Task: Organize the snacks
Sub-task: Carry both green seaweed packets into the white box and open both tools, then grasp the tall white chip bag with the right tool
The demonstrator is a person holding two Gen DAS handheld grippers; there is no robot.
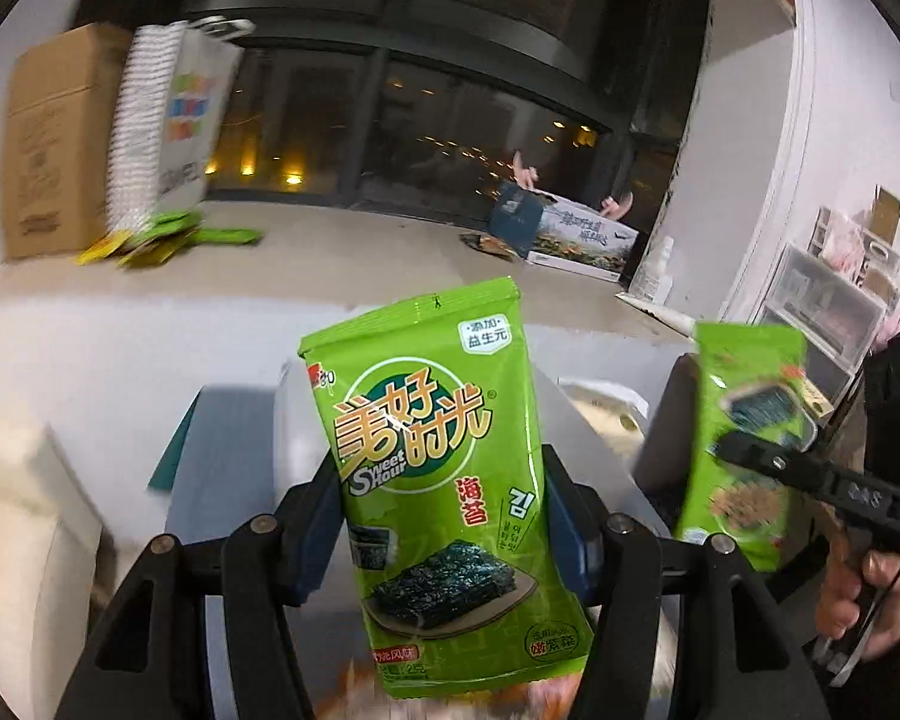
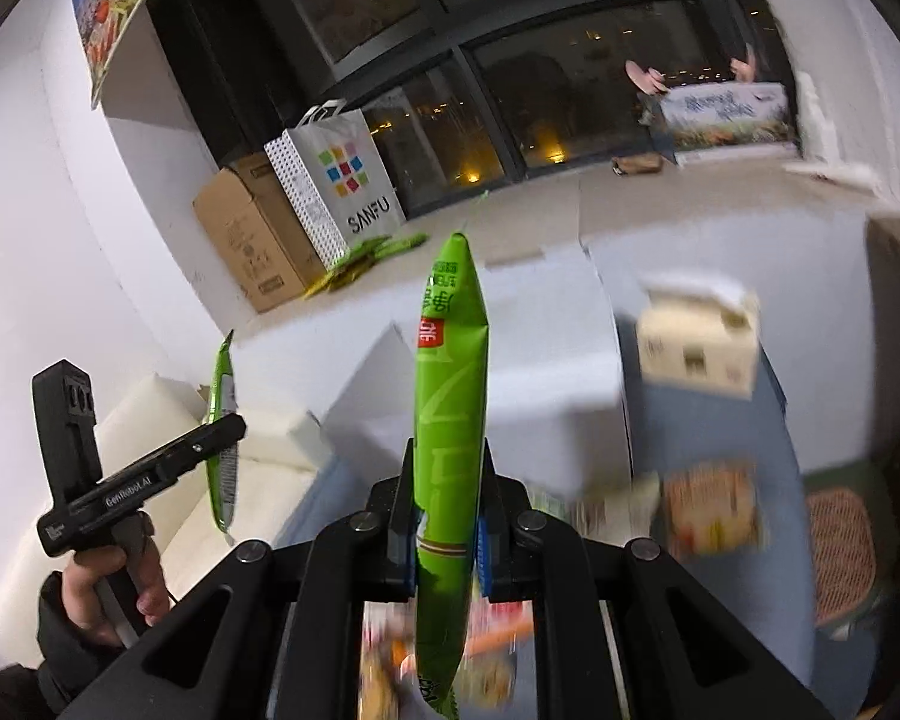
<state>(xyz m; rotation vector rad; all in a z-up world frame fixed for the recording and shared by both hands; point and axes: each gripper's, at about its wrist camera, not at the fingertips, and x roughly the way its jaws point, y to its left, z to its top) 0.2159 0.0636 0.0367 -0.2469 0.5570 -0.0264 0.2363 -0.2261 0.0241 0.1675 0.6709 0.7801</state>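
Note:
My left gripper point(image 1: 444, 516) is shut on a green seaweed snack packet point(image 1: 444, 480), held upright with its printed face toward the camera. My right gripper point(image 2: 447, 534) is shut on a second green seaweed packet point(image 2: 450, 396), seen edge-on and upright. The right gripper with its packet point(image 1: 744, 444) shows at the right of the left wrist view. The left gripper's finger point(image 2: 168, 468) and its packet point(image 2: 222, 438) show at the left of the right wrist view. Both packets are lifted above a white box point(image 2: 510, 360). Blurred snack packs point(image 2: 714, 510) lie below.
A cardboard box point(image 2: 252, 240) and a white SANFU paper bag point(image 2: 336, 186) stand on the window ledge, with several green and yellow packets point(image 2: 366, 258) beside them. A cream carton point(image 2: 696, 342) is at right. Clear drawers point(image 1: 828, 306) stand by the wall. A cream cushion point(image 1: 24, 540) lies at left.

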